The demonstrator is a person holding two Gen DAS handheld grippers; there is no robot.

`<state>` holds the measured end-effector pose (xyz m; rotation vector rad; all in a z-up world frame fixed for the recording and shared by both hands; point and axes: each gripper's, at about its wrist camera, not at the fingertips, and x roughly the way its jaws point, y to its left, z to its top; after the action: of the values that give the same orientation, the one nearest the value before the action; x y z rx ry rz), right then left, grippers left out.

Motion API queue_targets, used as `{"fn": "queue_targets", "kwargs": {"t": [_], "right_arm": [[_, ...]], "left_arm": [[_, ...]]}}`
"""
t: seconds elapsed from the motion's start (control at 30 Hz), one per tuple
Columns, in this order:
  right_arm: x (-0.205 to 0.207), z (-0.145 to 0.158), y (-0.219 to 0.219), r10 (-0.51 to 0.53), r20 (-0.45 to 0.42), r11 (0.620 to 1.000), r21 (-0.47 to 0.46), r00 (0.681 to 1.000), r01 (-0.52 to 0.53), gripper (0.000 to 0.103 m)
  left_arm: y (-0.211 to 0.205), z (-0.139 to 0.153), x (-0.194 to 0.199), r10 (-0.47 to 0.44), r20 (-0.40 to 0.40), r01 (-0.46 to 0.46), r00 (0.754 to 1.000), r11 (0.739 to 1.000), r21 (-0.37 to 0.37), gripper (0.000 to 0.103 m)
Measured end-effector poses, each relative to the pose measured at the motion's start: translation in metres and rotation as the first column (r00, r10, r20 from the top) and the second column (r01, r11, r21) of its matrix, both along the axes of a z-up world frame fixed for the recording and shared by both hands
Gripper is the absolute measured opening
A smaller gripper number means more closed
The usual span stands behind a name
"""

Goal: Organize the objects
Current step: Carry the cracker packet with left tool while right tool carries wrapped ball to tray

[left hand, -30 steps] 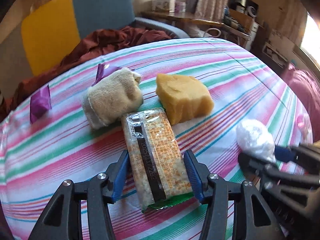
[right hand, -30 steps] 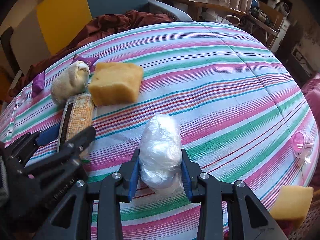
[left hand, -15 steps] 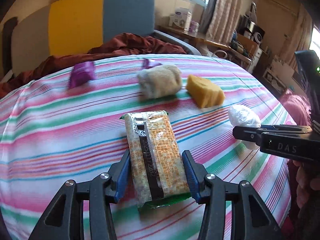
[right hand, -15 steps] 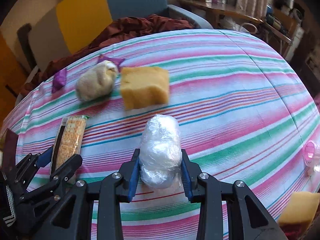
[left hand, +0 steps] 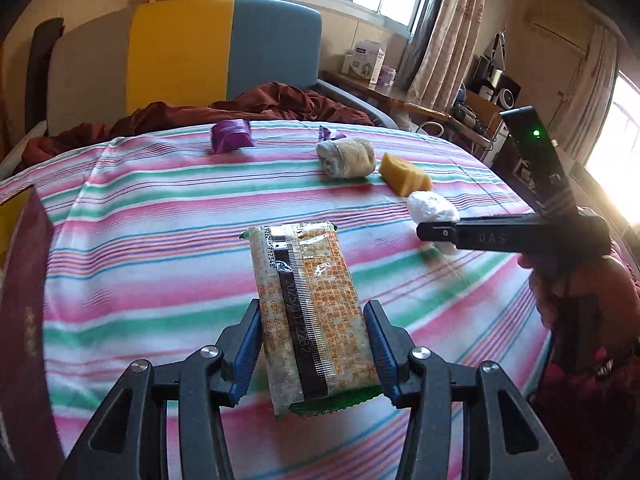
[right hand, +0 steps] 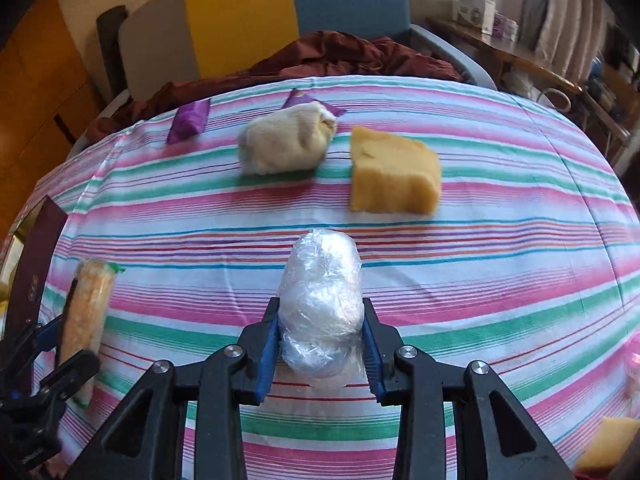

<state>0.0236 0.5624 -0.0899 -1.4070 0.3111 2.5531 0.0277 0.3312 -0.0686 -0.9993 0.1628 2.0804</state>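
The left tool (left hand: 314,350) has its blue pads clamped on the sides of a cracker packet (left hand: 310,312); its jaws closed a little further about a second ago and have since held steady on the packet. A second ago that packet lay among the other things on the striped tabletop (left hand: 160,248), right beside the rolled beige cloth (left hand: 347,156) and the yellow sponge (left hand: 404,173); now it is held clear of the cloth, and those two sit far back in the left wrist view, with two purple wrappers (left hand: 231,140) behind them. A dark red box edge (left hand: 24,280) has come into view at the left. The right tool (right hand: 320,346) is closed narrowly on a ball of clear plastic wrap (right hand: 320,304), just as it was a second ago, and the ball hangs above the stripes near the sponge (right hand: 394,172). In the right wrist view the sponge and cloth (right hand: 286,142) have slid towards the middle of the picture, and the left tool with its packet (right hand: 86,312) sits lower at the left edge. A second yellow sponge (right hand: 612,440) shows at the lower right corner.
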Motion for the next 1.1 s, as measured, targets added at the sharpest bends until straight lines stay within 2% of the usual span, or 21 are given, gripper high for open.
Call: {"fn": "queue_targets", "kwargs": {"t": [0.37,0.53,0.77,0.9,0.97,1.1], "right_arm": [[-0.002,0.001,-0.026,0.108,-0.025,0.994,0.036,0.994,-0.107,0.037],[-0.003,0.001,-0.039,0.157,-0.046,0.987,0.027,0.987,-0.155,0.037],[0.003,0.016,-0.066,0.205,-0.099,0.979,0.013,0.974,-0.205,0.037],[0.003,0.025,-0.091,0.237,-0.110,0.971,0.005,0.965,-0.238,0.037],[0.001,0.030,-0.106,0.257,-0.114,0.966,0.000,0.960,-0.259,0.037],[0.000,0.044,-0.137,0.308,-0.143,0.950,0.001,0.941,-0.311,0.037]], "left_arm": [[-0.093,0.024,-0.014,0.132,0.029,-0.135,0.991,0.986,0.099,0.050],[-0.135,0.035,-0.029,0.220,0.036,-0.223,0.975,0.965,0.136,0.050],[-0.186,0.044,-0.066,0.329,0.074,-0.337,0.941,0.926,0.168,0.050],[-0.194,0.039,-0.097,0.346,0.103,-0.358,0.933,0.924,0.134,0.050],[-0.190,0.031,-0.112,0.354,0.136,-0.368,0.925,0.925,0.094,0.050],[-0.187,0.017,-0.132,0.365,0.192,-0.383,0.911,0.922,0.065,0.050]]}}
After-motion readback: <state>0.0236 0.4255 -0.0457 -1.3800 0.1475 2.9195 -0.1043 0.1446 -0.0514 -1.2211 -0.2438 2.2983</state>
